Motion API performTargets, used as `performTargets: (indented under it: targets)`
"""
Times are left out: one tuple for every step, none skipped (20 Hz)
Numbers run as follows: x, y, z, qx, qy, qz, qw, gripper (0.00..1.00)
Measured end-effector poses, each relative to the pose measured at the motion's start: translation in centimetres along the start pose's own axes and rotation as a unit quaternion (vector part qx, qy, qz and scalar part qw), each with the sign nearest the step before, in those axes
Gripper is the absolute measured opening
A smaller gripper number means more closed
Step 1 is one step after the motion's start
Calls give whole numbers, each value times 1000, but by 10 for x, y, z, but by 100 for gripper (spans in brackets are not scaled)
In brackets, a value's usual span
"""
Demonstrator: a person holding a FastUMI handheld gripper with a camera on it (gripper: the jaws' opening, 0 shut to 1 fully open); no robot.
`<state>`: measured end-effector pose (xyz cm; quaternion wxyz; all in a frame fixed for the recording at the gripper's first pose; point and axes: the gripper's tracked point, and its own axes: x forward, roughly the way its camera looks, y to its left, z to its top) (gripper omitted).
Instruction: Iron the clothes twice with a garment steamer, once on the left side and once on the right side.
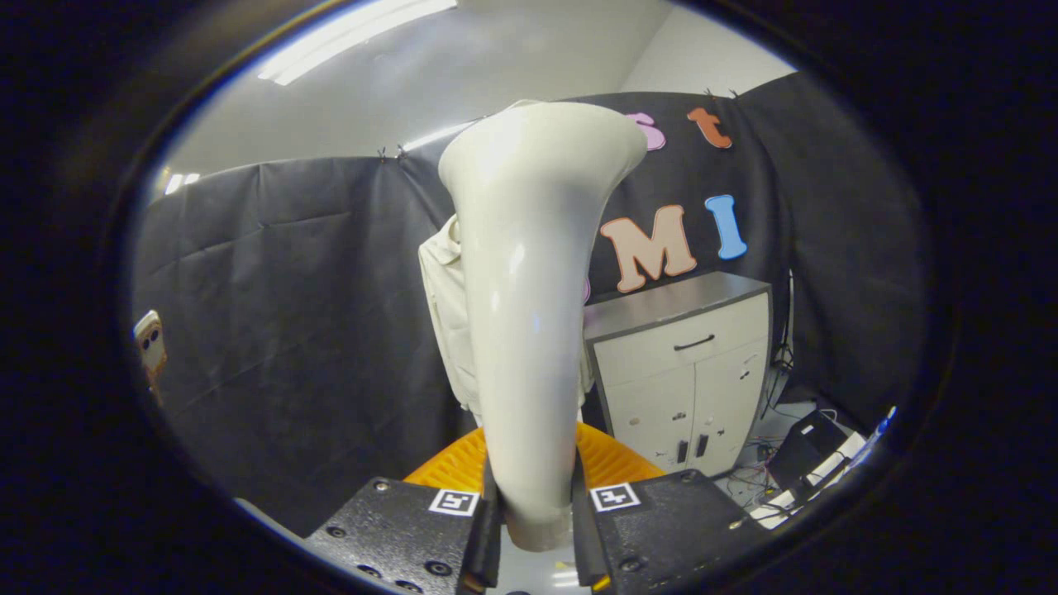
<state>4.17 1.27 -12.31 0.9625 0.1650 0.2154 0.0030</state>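
Cloth-walled recording booth (289, 289) with cabinet (686, 372), loose cables (756, 479).

We count one garment steamer (529, 273), white and held upright, with both fingers (488, 529) of the single claw (536, 529) pressed against its handle. Behind it we see one pale garment (446, 314) hanging, and one orange ribbed thing (450, 467) just beyond the fingers. We count one cabinet (686, 372), with one drawer handle and two doors. Each finger carries one square marker, two altogether.
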Motion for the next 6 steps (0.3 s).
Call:
performTargets:
  targets:
    - [-2, -4, 2, 5, -4, -4, 1000, 35]
    - [-3, -8, 2, 10, -3, -9, 1000, 35]
    - [-4, -10, 4, 13, -4, -14, 1000, 35]
    - [-5, -11, 5, 14, -5, -18, 1000, 35]
    - [-7, -12, 8, 11, -8, -23, 1000, 35]
    - [-10, -15, 11, 9, -12, -30, 999, 35]
